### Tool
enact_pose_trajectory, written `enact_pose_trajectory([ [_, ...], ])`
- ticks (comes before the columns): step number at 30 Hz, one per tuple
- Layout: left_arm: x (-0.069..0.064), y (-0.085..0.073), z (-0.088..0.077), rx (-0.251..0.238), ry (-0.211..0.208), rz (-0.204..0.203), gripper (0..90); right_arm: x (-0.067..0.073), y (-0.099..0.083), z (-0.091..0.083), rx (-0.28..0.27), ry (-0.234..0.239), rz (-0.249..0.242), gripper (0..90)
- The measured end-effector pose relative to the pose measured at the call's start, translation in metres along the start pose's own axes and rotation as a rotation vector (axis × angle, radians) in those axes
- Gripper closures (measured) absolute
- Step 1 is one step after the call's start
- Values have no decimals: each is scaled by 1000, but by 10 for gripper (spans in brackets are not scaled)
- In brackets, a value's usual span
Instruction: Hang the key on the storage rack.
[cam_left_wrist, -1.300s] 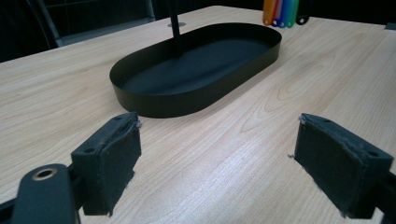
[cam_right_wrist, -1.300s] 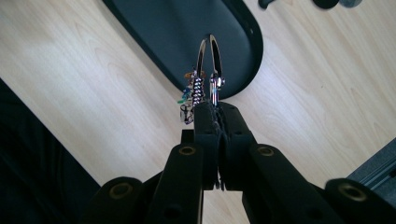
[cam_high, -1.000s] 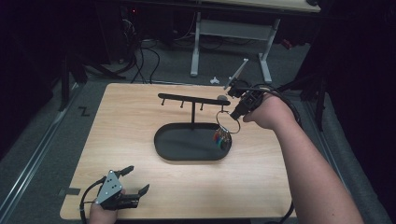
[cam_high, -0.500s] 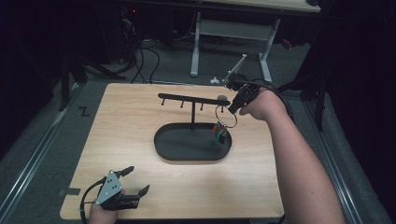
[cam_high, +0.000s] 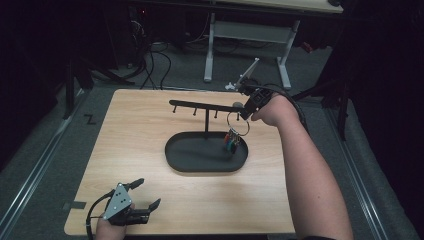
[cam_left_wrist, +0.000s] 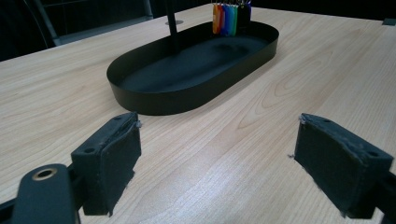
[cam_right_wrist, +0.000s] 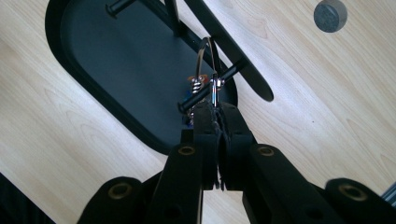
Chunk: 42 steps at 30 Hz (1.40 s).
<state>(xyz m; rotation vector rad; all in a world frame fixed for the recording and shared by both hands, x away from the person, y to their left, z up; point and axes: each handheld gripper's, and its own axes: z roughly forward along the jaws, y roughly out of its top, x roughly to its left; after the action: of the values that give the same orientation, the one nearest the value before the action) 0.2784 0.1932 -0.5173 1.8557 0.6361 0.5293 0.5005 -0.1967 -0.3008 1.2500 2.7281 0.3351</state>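
Observation:
A black rack (cam_high: 200, 105) with several pegs stands on a post in a black oval tray (cam_high: 172, 156). My right gripper (cam_high: 245, 115) is shut on a metal key ring (cam_high: 236, 122) beside the rack's right end. Several coloured tags (cam_high: 231, 141) hang from the ring over the tray. In the right gripper view the jaws (cam_right_wrist: 215, 111) pinch the ring (cam_right_wrist: 200, 60) and the end peg (cam_right_wrist: 205, 93) seems to pass through its loop. My left gripper (cam_high: 146, 193) rests open at the table's front left, its pads (cam_left_wrist: 109, 161) wide apart and nothing between them.
The tray (cam_left_wrist: 187, 99) lies ahead of the left gripper, with the tags (cam_left_wrist: 231, 18) at its far end. A small grey disc (cam_right_wrist: 330, 15) lies on the wooden table behind the rack. A desk frame and cables stand on the floor past the table's far edge.
The right hand has carried the key ring left and slightly down, up against the rack's end peg. The left gripper has stayed where it was.

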Motion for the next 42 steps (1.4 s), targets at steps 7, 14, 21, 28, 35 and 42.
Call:
enact_pose_trajectory([
  [7, 0, 0, 1, -5, 0, -2, 150, 1, 4, 0, -34, -8, 7, 856],
  [14, -1, 0, 1, -4, -2, -4, 150, 5, 1, -10, -61, -32, 23, 767],
  [21, -1, 1, 2, -2, -6, -1, 150, 8, -6, -12, -73, -50, 57, 602],
  [28, -1, 1, 2, -1, -7, -2, 150, 9, -12, -6, -83, -55, 79, 397],
  [35, -1, 2, 6, -8, -8, -8, 150, 7, -21, 4, -72, -58, 129, 254],
  [42, -3, 2, 10, -4, -16, 0, 150, 8, -28, 12, -68, -42, 143, 224],
])
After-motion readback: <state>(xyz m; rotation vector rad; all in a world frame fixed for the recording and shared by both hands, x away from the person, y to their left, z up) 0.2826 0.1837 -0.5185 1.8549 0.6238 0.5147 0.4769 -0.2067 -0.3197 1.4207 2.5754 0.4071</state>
